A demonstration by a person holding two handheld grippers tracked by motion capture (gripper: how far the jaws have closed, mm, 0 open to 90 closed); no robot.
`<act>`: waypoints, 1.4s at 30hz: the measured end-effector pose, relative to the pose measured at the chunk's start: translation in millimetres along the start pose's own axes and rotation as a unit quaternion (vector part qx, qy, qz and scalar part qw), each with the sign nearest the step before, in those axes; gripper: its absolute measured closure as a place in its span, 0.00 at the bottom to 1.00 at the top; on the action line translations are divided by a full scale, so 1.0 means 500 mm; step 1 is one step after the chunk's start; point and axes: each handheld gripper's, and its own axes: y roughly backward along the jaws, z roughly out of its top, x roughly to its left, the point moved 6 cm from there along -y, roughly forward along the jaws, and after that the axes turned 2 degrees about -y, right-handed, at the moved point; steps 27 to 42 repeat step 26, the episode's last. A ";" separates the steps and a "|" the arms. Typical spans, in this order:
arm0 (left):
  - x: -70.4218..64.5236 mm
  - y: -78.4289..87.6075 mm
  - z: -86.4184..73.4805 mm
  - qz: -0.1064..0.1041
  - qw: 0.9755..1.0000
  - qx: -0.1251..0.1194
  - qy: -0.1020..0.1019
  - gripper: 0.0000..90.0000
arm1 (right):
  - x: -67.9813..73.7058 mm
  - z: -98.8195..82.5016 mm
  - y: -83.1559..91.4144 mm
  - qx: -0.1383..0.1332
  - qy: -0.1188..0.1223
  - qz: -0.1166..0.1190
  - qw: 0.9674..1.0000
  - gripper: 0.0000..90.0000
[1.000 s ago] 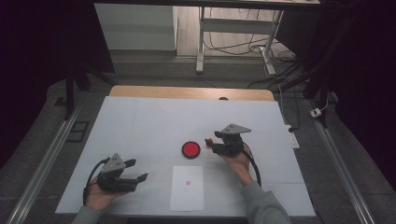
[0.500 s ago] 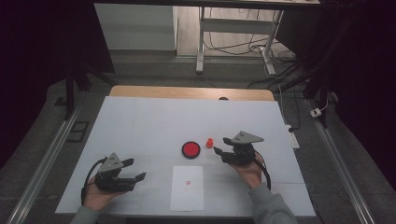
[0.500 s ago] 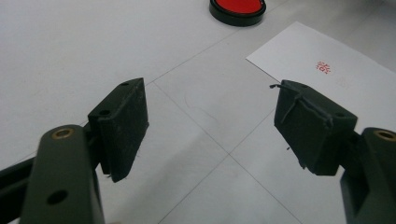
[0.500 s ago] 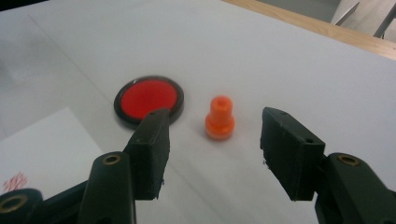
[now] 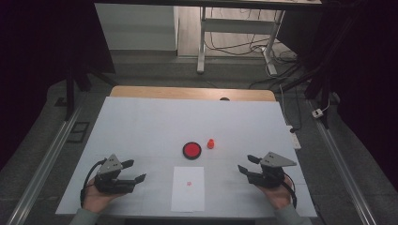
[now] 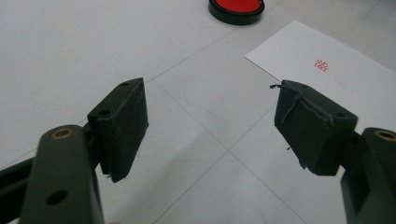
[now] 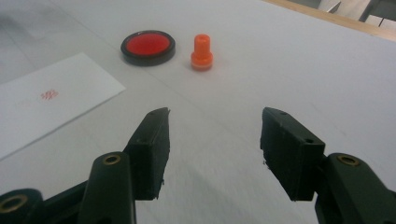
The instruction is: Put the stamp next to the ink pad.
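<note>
The white table top (image 5: 150, 126) carries a white paper sheet (image 5: 188, 188); its small red stamped mark (image 5: 189, 183) is too faint to read. Beyond the sheet sits the round red ink pad (image 5: 192, 150), the little orange stamp (image 5: 211, 143) upright just beside it. Left of the sheet, the left gripper (image 5: 136, 177) gapes empty; right of it, the right gripper (image 5: 245, 165) likewise.

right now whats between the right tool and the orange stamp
Nothing: bare white table lies between the open right tool and the orange stamp, as the right gripper view shows.
</note>
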 end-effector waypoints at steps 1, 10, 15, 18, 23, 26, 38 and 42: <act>0.000 0.000 -0.001 0.000 1.000 0.001 0.000 0.29 | -0.002 -0.006 0.009 -0.001 -0.002 -0.002 1.000 0.47; 0.001 -0.005 -0.003 0.003 1.000 0.006 -0.001 0.29 | -0.029 -0.043 0.043 0.006 -0.010 0.005 1.000 0.47; 0.002 -0.005 -0.002 0.003 1.000 0.005 -0.002 0.29 | -0.031 -0.044 0.043 0.010 -0.010 0.006 1.000 0.47; 0.001 -0.005 -0.002 0.004 1.000 0.005 -0.002 0.29 | -0.029 -0.042 0.043 0.011 -0.007 0.009 1.000 0.47; 0.001 -0.004 -0.002 0.004 1.000 0.004 -0.003 0.29 | -0.027 -0.041 0.043 0.011 -0.007 0.011 1.000 0.46; 0.003 -0.004 -0.002 0.005 1.000 0.004 -0.002 0.29 | -0.027 -0.041 0.042 0.012 -0.006 0.014 1.000 0.46; 0.003 -0.004 -0.002 0.005 1.000 0.004 -0.002 0.29 | -0.027 -0.041 0.042 0.012 -0.006 0.014 1.000 0.46; 0.003 -0.004 -0.002 0.005 1.000 0.004 -0.002 0.29 | -0.027 -0.041 0.042 0.012 -0.006 0.014 1.000 0.46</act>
